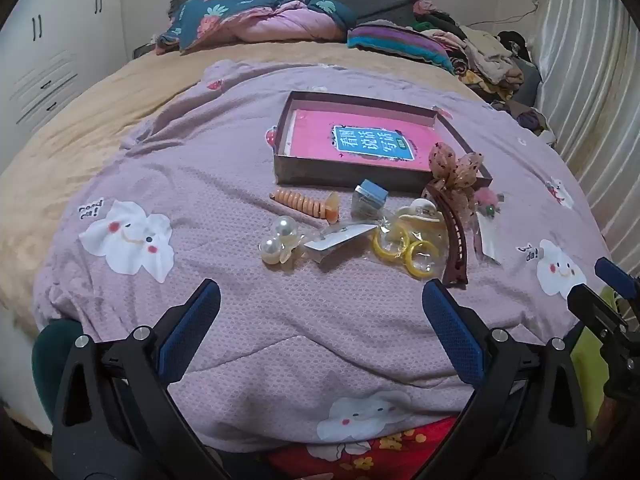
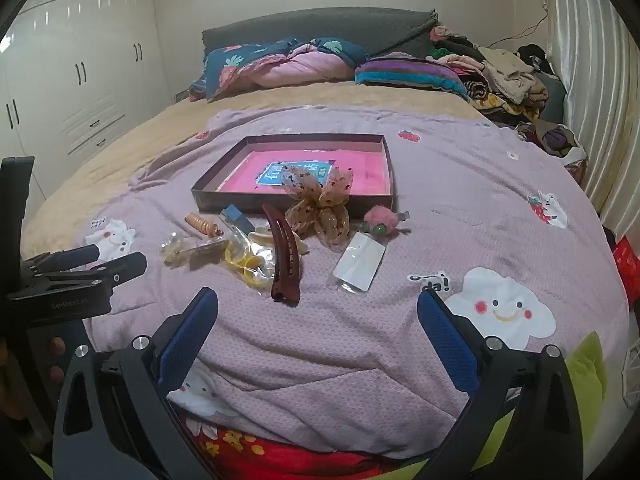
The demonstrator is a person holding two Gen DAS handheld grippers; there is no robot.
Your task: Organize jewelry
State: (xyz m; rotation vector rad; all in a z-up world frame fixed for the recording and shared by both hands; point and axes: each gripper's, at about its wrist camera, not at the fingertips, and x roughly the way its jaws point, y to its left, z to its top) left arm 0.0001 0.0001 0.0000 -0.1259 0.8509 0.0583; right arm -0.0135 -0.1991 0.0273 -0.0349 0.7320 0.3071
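- Left wrist view: left gripper [image 1: 320, 320] hovering with jaws spread wide and nothing between them, short of the accessory pile, likely poised to choose a first piece.
- Shallow box [image 1: 280, 160] lying flat on the lilac quilt [image 1: 200, 168], top uncovered, probably the collecting spot; only a pink booklet [image 1: 312, 136] inside.
- Pile just in front of the box: orange spiral tie [image 1: 304, 202], pearl clip [image 1: 278, 240], yellow rings [image 1: 404, 252], maroon banana clip [image 1: 454, 232]; mesh bow [image 1: 456, 172] overlapping the box's near corner.
- Right wrist view: right gripper [image 2: 318, 320] likewise gaping and empty, nearer than the pile from the box.
- White card packet [image 2: 358, 262] and pink fluffy clip [image 2: 380, 220] in front of the box, apart from the pile.
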